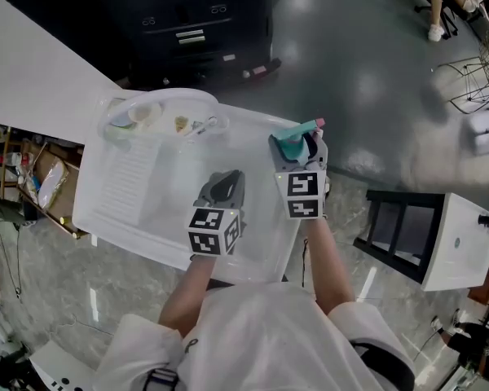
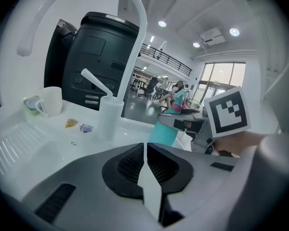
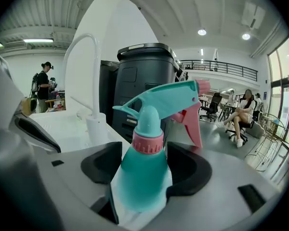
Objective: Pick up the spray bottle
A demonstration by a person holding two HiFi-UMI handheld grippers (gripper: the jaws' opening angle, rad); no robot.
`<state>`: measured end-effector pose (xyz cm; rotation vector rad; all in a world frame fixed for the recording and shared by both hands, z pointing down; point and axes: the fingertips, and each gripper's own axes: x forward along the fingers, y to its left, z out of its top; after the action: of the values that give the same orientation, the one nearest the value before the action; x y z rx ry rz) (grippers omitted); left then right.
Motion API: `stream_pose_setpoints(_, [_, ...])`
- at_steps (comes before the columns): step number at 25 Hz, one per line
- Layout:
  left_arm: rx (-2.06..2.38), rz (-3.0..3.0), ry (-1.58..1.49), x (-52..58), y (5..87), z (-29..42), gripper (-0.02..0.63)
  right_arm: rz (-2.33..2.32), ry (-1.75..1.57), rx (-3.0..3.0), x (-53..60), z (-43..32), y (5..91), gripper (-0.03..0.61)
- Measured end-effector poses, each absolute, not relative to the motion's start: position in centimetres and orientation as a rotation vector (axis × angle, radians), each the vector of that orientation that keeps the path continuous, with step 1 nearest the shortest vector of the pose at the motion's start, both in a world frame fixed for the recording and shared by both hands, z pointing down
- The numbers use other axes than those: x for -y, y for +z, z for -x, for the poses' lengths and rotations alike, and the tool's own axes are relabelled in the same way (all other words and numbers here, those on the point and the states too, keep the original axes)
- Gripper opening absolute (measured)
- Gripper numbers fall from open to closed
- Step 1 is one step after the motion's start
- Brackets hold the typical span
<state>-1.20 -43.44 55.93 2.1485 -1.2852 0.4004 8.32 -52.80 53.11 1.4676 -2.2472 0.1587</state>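
The right claw (image 1: 300, 149) has its two jaws wide apart. The blue-green and pink spray bottle (image 3: 145, 177) stands between them, at the far right corner of the white sink (image 1: 98, 214) in the head view. The left claw (image 2: 145, 150) is closed tight on nothing, over the sink's middle.

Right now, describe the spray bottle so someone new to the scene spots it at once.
Start at the white sink unit with its tall arched faucet. At the unit's right edge, between the jaws of the right gripper, is the spray bottle. It is the only teal thing there, with pink collar and trigger; the mug is white.
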Motion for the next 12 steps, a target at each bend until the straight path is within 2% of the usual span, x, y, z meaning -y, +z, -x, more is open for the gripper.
stream_pose_setpoints(12, [1.291,-2.119,0.398,43.46,56.88,1.66,0.041,-1.454,0.147,2.249,53.28,-8.23,53.23,0.287])
